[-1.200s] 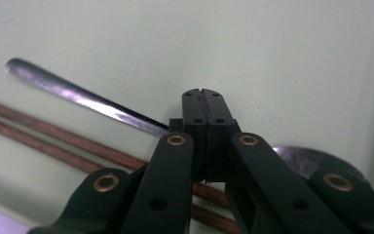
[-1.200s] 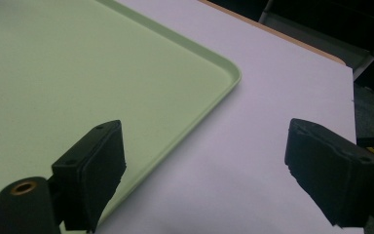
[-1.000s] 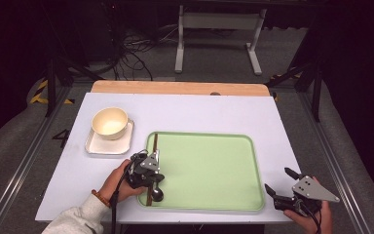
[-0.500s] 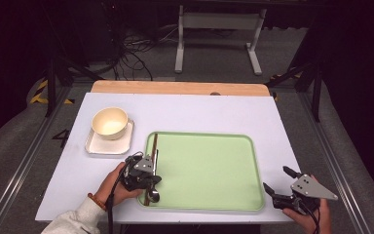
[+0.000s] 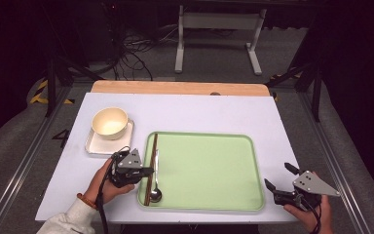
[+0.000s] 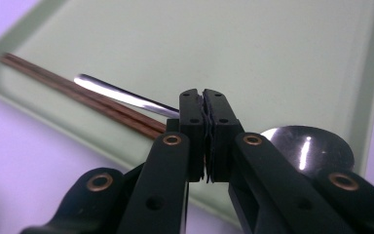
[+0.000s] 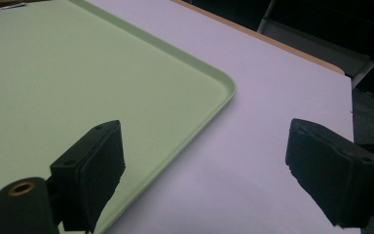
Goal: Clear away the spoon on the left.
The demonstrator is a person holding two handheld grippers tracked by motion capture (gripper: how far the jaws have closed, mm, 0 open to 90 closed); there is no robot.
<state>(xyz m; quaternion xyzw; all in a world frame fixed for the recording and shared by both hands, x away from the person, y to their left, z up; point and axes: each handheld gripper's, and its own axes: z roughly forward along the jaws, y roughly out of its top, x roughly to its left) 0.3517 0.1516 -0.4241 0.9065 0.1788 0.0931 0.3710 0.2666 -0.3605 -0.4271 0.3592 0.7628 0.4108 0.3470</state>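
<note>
Chopsticks (image 5: pixel 151 168) and a spoon (image 5: pixel 156 184) lie side by side along the left edge of a green tray (image 5: pixel 209 170), lower centre of the high view. The chopsticks run from the tray's upper left corner down to its lower left, and the spoon lies just right of them with its bowl at the lower end, near the tray's bottom rim. The left gripper (image 5: pixel 148 171) sits at the left rim of the tray, held by a hand (image 5: pixel 102 183) coming in from the bottom left; its tips reach over the rim, right at the chopsticks. In the left gripper view the jaws are pressed together with nothing between them, the spoon's handle (image 6: pixel 121 95) and the chopsticks (image 6: pixel 78 95) lying on the tray beyond them and the spoon's bowl (image 6: pixel 307 146) at the right. The right gripper (image 5: pixel 281 178) rests at the lower right of the high view, off the tray's lower right corner over the white tabletop (image 5: pixel 199 112); its jaws stand wide apart and empty, with the tray's corner (image 7: pixel 224 87) seen between them in the right gripper view. A cream bowl (image 5: pixel 110 122) stands on a small white plate (image 5: pixel 93 144) left of the tray, apart from it, in the centre left of the frame.
</note>
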